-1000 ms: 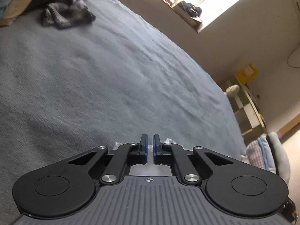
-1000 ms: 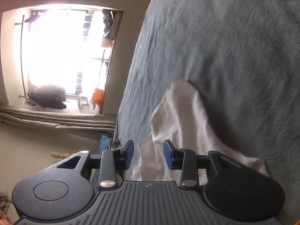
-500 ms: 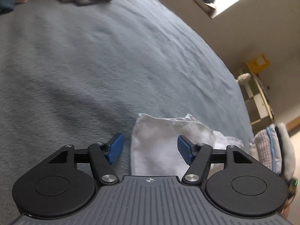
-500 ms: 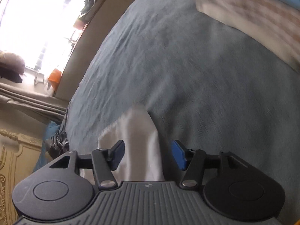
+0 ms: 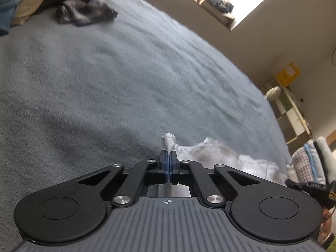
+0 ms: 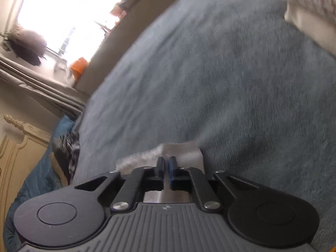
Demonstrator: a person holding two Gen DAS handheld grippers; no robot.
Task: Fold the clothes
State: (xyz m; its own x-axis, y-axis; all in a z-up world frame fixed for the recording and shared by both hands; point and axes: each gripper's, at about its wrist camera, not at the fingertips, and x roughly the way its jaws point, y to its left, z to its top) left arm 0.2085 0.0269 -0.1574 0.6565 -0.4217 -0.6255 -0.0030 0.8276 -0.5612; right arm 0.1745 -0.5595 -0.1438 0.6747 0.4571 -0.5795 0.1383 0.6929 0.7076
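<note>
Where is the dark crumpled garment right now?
In the left wrist view, the dark crumpled garment lies at the upper left, on the far part of the grey-blue bedspread, beside a tan fabric.

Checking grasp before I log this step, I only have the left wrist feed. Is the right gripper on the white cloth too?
Observer: Yes. The right gripper is shut on the white cloth.
Operator: Edge or middle?
Observer: At a corner; the cloth ends just right of the fingers.
Operator: Anything else near it?
Observer: A dark crumpled garment lies at the edge of the grey blanket, to the left.
</note>
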